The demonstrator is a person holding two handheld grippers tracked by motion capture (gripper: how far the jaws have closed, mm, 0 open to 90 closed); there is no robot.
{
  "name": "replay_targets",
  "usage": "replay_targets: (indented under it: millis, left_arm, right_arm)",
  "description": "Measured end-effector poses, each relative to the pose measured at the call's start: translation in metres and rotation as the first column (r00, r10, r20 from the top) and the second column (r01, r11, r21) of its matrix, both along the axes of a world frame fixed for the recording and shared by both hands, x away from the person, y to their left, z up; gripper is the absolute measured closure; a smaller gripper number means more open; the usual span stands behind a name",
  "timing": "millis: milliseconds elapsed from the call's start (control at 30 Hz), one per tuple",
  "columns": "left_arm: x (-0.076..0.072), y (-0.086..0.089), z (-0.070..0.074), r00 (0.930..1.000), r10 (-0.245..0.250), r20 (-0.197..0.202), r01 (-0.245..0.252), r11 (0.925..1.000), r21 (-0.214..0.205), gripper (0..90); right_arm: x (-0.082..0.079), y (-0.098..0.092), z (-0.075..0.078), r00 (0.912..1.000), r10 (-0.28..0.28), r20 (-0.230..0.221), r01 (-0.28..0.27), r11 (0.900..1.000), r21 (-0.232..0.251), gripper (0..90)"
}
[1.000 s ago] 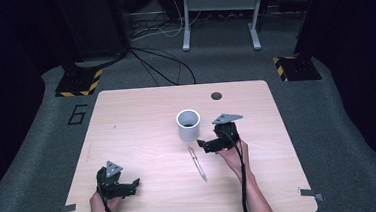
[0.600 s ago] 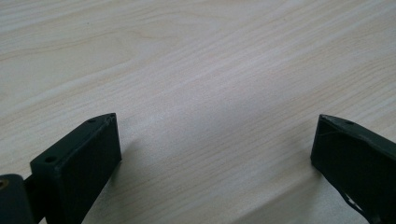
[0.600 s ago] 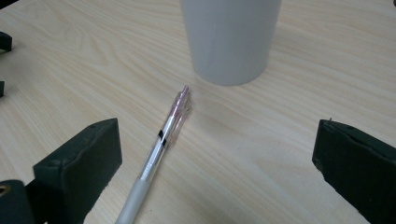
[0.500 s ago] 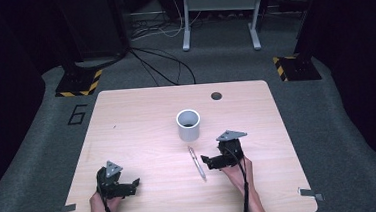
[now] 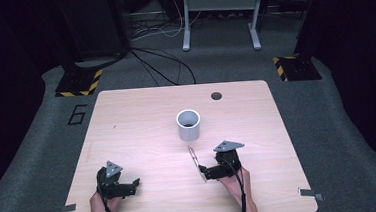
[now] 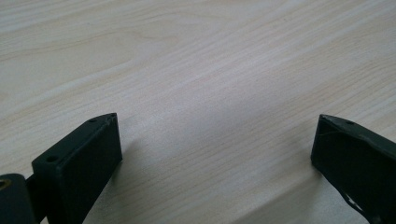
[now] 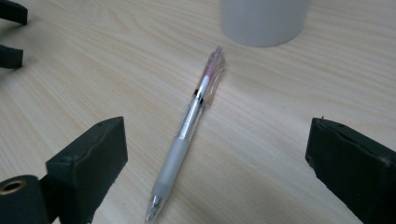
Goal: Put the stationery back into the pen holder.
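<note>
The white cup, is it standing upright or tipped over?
Upright. The white cup stands on the table with its round open mouth facing up.

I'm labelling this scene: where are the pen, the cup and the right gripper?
pen (image 7: 189, 122), right gripper view, on its clear barrel.
cup (image 5: 189, 131), high view, on its outer wall.
right gripper (image 5: 202, 170), high view, between its jaw tips.

Bare wooden table (image 5: 127, 120), floor cables (image 5: 158, 63), metal stand (image 5: 219, 3).

Number "6" on grey floor mat (image 5: 78, 114)
</note>
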State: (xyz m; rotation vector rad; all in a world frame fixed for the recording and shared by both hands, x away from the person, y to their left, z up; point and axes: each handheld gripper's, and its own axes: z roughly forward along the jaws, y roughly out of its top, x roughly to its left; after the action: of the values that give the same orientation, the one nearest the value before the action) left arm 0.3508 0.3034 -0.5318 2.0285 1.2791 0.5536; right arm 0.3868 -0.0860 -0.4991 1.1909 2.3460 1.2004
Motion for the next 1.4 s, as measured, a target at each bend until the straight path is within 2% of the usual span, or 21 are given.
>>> replay_targets:
  millis: [200,400,500,567,667,700,900,1033,1133,1200,1267,1400]
  left_arm:
    - [0.000,0.000,0.000,1.0000,-0.001,0.000,0.001,1.0000,0.000,1.9]
    - [0.000,0.000,0.000,1.0000,-0.001,0.000,0.001,1.0000,0.000,1.9]
    - [0.000,0.000,0.000,1.0000,-0.002,0.000,0.002,1.0000,0.000,1.9]
    - [0.000,0.000,0.000,1.0000,-0.001,0.000,0.001,1.0000,-0.001,1.9]
    - [0.000,0.000,0.000,1.0000,-0.001,0.000,0.001,1.0000,-0.001,1.9]
    - [0.000,0.000,0.000,1.0000,-0.001,0.000,0.001,1.0000,-0.001,1.9]
    - [0.000,0.000,0.000,1.0000,-0.001,0.001,0.001,1.0000,-0.001,2.0]
    - [0.000,0.000,0.000,1.0000,0.000,0.001,0.000,1.0000,-0.001,2.1]
    - [0.000,0.000,0.000,1.0000,0.000,0.001,0.000,1.0000,-0.001,2.1]
    - [0.000,0.000,0.000,1.0000,-0.001,0.002,0.001,1.0000,-0.001,2.1]
    - [0.000,0.000,0.000,1.0000,-0.001,0.001,0.001,1.0000,0.000,2.1]
    - [0.000,0.000,0.000,1.0000,-0.001,0.002,0.001,1.0000,-0.001,2.1]
  right_arm:
    - [-0.008,0.010,-0.010,0.9999,0.010,0.002,-0.010,0.9999,-0.014,15.0]
    - [-0.016,0.019,-0.019,0.9999,0.008,-0.011,-0.009,0.9987,-0.051,37.4]
    - [-0.020,0.021,-0.020,0.9999,-0.015,0.007,0.015,0.9982,-0.058,49.6]
    - [-0.021,0.021,-0.021,0.9999,-0.012,0.010,0.012,0.9986,-0.051,51.9]
    - [-0.023,0.024,-0.022,0.9998,-0.008,0.017,0.009,0.9979,-0.064,54.0]
    - [-0.023,0.025,-0.023,0.9996,0.006,0.027,-0.004,0.9969,-0.079,57.1]
    - [-0.025,0.026,-0.024,0.9998,-0.006,0.019,0.007,0.9972,-0.074,61.8]
    - [-0.028,0.026,-0.025,0.9991,-0.018,0.039,0.021,0.9962,-0.084,68.4]
    - [-0.031,0.025,-0.026,0.9987,-0.025,0.044,0.028,0.9971,-0.070,71.4]
    - [-0.031,0.023,-0.027,0.9986,-0.009,0.052,0.013,0.9974,-0.071,74.8]
    - [-0.032,0.022,-0.027,0.9993,-0.013,0.034,0.014,0.9985,-0.053,78.8]
    - [-0.034,0.023,-0.027,0.9994,0.002,0.036,0.001,0.9980,-0.063,80.6]
